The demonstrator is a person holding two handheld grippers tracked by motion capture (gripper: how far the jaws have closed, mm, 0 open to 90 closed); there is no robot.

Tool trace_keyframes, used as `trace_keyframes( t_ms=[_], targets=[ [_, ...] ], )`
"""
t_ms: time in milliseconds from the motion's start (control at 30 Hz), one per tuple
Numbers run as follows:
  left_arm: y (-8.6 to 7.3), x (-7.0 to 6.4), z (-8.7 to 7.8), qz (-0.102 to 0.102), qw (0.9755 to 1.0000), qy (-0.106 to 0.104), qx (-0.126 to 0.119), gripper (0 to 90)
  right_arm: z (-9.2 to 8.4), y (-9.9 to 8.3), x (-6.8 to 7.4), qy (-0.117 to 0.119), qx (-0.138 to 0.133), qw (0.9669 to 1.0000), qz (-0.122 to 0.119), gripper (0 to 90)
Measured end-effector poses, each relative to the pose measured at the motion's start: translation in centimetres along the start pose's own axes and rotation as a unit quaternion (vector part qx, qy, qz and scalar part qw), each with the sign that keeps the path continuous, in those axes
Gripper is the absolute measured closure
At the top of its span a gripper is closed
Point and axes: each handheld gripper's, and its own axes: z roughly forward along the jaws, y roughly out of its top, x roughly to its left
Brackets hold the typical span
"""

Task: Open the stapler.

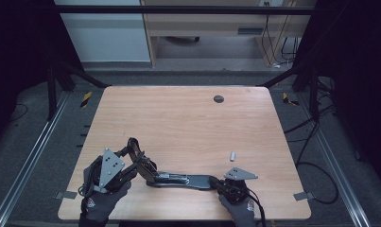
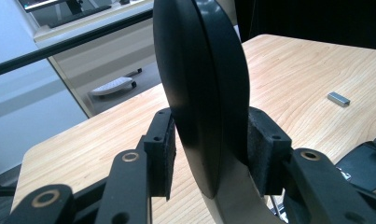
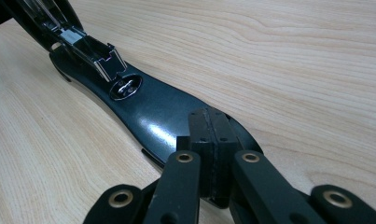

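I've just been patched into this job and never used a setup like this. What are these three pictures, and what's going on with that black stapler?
No robot arm here: a person in gloves holds a hand tool with a two-jaw claw in each hand. The high view looks down on the table. The other two pictures come from cameras riding on each claw, looking along its black jaws.

An opened stapler lies near the front edge. The right claw is shut, its tips pressing down on the stapler's base and pinning it flat. The left claw has the raised top arm between its pads; the right pad touches it, the left stands slightly off.

A small strip of staples lies loose beside the stapler. A dark round hole sits near the far edge.
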Motion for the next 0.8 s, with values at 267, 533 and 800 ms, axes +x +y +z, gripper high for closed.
trace_keyframes(
  t_ms=[267,533,800],
  targets=[
    [-0.7,0.7,-0.5,-0.014,0.9999,0.009,-0.003,55.4,0.0,0.0,0.0,0.001,0.000,1.0000,0.001,90.0],
    [-2.1,2.1,-1.1,-0.055,0.9982,0.021,-0.006,54.1,0.0,0.0,0.0,0.001,0.000,1.0000,0.000,90.0],
    [-2.8,2.5,-1.5,-0.063,0.9976,0.026,-0.009,53.0,0.0,0.0,-0.1,0.003,0.000,1.0000,-0.002,90.0]
  ],
)
